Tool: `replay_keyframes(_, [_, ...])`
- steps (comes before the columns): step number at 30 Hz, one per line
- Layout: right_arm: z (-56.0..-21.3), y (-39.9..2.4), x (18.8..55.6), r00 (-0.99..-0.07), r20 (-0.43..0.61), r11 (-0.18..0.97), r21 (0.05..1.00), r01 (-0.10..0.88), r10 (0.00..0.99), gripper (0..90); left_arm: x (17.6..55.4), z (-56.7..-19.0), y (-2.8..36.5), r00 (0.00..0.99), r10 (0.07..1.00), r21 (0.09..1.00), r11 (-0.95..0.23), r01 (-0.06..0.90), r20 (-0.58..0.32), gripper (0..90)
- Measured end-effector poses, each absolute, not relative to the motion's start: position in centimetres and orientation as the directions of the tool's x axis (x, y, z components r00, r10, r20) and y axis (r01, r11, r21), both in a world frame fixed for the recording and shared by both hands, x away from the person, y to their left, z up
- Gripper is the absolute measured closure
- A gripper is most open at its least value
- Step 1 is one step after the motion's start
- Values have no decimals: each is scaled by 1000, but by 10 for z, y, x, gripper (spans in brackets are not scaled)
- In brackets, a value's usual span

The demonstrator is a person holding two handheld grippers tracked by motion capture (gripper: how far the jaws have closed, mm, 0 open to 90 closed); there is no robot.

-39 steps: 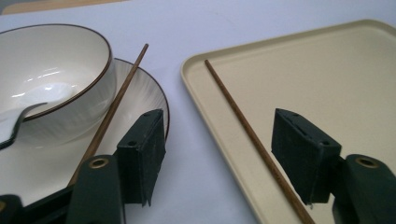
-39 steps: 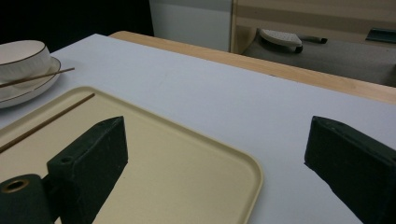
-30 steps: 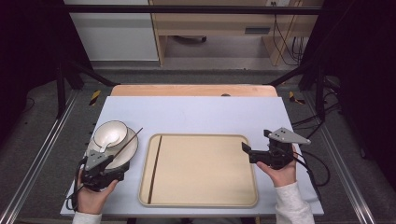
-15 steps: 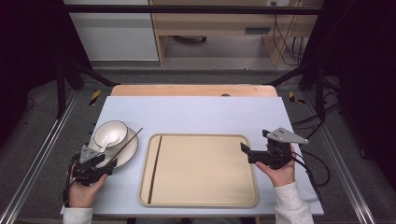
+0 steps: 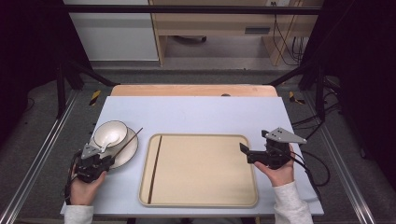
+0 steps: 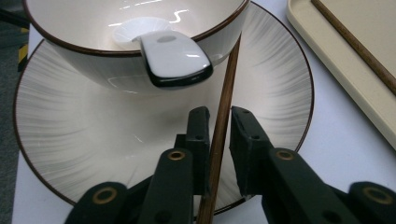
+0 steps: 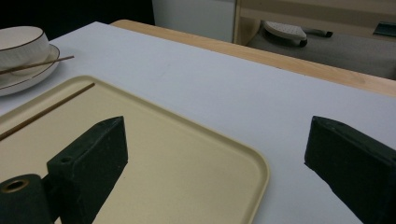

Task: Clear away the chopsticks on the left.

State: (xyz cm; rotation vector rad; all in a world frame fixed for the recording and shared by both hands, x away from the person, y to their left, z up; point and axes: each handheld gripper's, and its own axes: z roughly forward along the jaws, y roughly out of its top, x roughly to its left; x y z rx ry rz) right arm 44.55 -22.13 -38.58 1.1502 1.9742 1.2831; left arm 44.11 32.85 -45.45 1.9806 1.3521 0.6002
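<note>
At the tabletop's left edge: my left tool [image 6: 218, 135] reaches over the near rim of the plate [image 6: 70, 140], and its jaws have just been closing around the chopstick [image 6: 224, 100] that lies across that plate.
Left tool state: narrow, with the chopstick between the jaws; the left pad looks to be against the wood, and on the right I still see a sliver of gap.
Chopstick: it leans against the bowl's [image 6: 93, 65] outer wall, far tip pointing toward the tabletop's middle [image 5: 127, 142].
Right tool: my right tool [image 5: 254, 151] hovers wide apart and empty over the tray's [image 5: 201, 200] right rim.
Done, as I judge: one chopstick [image 5: 154, 169] already lies along the tray's left side, so half the pair looks moved.
Left to do: firm the grip, lift this stick and lay it on the tray beside its mate.
Around: a white spoon [image 6: 173, 58] rests in the bowl, its handle hanging over the rim just beside the stick.
In the way: that spoon handle and the bowl wall crowd the lift; dragging could tip the spoon out.
</note>
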Motion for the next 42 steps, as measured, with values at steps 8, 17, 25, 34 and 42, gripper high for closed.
replay_keyframes(8, [-386, -221, 446, -508, 24, 194, 907, 373, 861, 62, 440, -453, 323, 392, 920, 728, -275, 628, 8, 831])
replay_keyframes(17, [-385, -222, 445, -505, 27, 189, 909, 371, 863, 62, 434, -446, 312, 386, 922, 744, -266, 614, 11, 841])
replay_keyframes(25, [-384, -223, 444, -502, 26, 188, 910, 370, 864, 61, 424, -437, 296, 371, 928, 777, -247, 578, 19, 841])
replay_keyframes(34, [-383, -224, 443, -502, 27, 184, 912, 367, 864, 60, 414, -432, 274, 357, 934, 804, -216, 554, 5, 841])
replay_keyframes(42, [-383, -224, 443, -499, 30, 181, 912, 368, 866, 60, 406, -431, 256, 335, 942, 824, -176, 539, -18, 841])
